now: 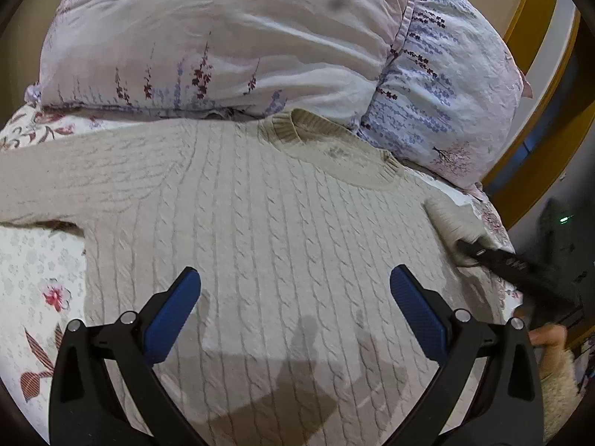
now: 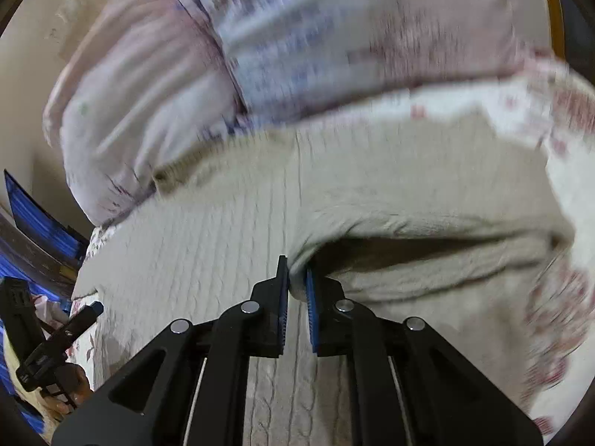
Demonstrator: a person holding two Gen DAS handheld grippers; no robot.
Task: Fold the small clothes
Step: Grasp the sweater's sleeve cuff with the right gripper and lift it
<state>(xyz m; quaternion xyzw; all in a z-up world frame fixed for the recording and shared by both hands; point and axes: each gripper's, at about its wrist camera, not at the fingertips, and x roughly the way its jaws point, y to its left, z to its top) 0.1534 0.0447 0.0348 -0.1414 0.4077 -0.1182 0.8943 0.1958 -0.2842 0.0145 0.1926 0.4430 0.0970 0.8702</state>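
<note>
A cream cable-knit sweater lies flat on the bed, front up, with its collar toward the pillows. My left gripper hovers open over the sweater's body, with nothing between its blue pads. My right gripper is shut on a fold of the sweater's sleeve, which is lifted off the bed and arches over the body. In the left wrist view the right gripper shows at the sweater's right edge, pinching the blurred sleeve. The other sleeve stretches out to the left.
Two floral pillows lie just behind the collar. A flowered bedsheet shows around the sweater. A wooden bed frame curves at the right. A person's hand in a fuzzy cuff holds the right gripper.
</note>
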